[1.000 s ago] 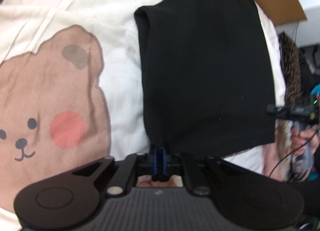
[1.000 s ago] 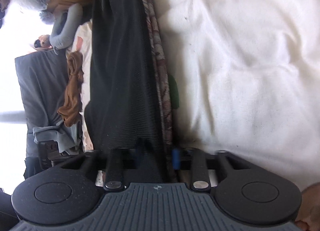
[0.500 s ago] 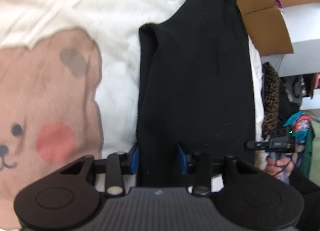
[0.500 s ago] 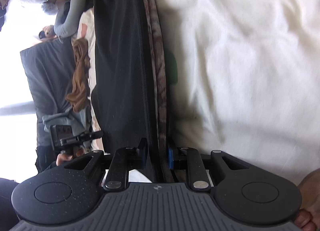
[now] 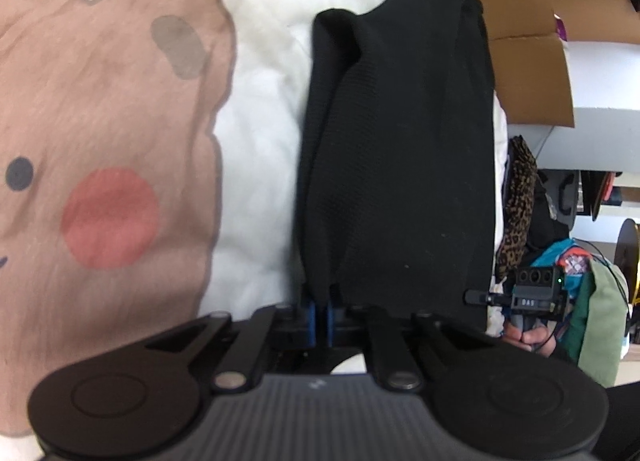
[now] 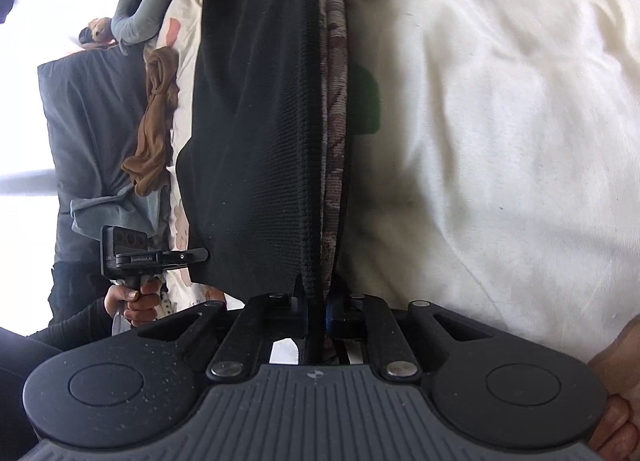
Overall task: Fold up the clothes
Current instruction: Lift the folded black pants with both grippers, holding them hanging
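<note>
A black knit garment (image 5: 400,161) lies lengthwise on the white bedcover. My left gripper (image 5: 320,313) is at its near left corner, jaws closing, blue pads pinching a fold of the black cloth. In the right wrist view the same black garment (image 6: 256,101) runs away from me, with a brown patterned layer (image 6: 334,101) along its right edge. My right gripper (image 6: 318,313) has its jaws closing, pressed on that near edge. Each gripper shows in the other's view: the right gripper (image 5: 472,296) at the garment's near right corner, the left gripper (image 6: 202,255) at the near left corner.
The white bedcover (image 5: 260,141) carries a big brown bear print (image 5: 100,121). Cardboard boxes (image 5: 520,41) and a leopard-print cloth (image 5: 520,201) lie beyond the bed's edge. A brown cloth (image 6: 156,121) and grey clothes (image 6: 88,121) sit left of the garment.
My left gripper opened, shifted along the garment's near edge and shut on the cloth again; the edge has bunched up. My right gripper's jaws narrowed onto the near edge.
</note>
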The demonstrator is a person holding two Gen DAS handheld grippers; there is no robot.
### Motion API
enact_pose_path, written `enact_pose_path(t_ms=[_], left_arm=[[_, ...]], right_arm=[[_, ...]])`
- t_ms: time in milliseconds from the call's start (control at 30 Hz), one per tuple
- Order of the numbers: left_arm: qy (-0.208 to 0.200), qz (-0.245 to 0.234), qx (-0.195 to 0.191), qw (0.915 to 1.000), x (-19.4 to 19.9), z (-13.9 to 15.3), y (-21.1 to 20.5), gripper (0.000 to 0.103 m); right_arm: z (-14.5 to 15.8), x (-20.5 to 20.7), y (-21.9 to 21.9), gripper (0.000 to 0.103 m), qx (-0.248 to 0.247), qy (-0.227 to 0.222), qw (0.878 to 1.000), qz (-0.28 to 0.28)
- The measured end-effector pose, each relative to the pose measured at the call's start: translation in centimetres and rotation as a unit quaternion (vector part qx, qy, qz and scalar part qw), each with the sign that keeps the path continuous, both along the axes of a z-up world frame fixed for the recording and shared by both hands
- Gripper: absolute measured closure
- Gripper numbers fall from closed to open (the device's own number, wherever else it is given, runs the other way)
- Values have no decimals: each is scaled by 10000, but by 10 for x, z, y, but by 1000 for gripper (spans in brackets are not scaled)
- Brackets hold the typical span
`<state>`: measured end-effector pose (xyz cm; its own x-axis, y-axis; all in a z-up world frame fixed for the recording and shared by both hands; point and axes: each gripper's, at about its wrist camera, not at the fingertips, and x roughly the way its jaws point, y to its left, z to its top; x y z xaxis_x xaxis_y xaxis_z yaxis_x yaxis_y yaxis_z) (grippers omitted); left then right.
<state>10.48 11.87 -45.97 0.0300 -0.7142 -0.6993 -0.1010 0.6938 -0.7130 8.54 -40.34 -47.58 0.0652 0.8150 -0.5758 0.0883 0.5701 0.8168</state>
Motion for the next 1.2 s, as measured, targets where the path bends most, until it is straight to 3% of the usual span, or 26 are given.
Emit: enact_pose_path(t_ms=[367,700,833,933,1000,1200], left_arm=[[-82,-198,-103,9997,2,37,17,99],[84,-589,-30,9982,-63,59,15,99],[34,-597,21,9982,-43,65,-11,99],[28,-591,121,9982,-37,61,-6,99],[-23,-681,245,9974,-26,60,-30,99],[-464,-511,246,9973,-4,71,-33,99]], right_arm=[[34,-8,-3,99,133,-224,9995,177],[58,-27,-4,100,123,-219,9956,899],[71,-35,0,99,216,-266,9934,1097],[70,-36,-1,99,166,-279,9947,973],[69,-35,-3,99,128,-288,9955,894],[71,-28,-3,99,128,-484,9961,730]])
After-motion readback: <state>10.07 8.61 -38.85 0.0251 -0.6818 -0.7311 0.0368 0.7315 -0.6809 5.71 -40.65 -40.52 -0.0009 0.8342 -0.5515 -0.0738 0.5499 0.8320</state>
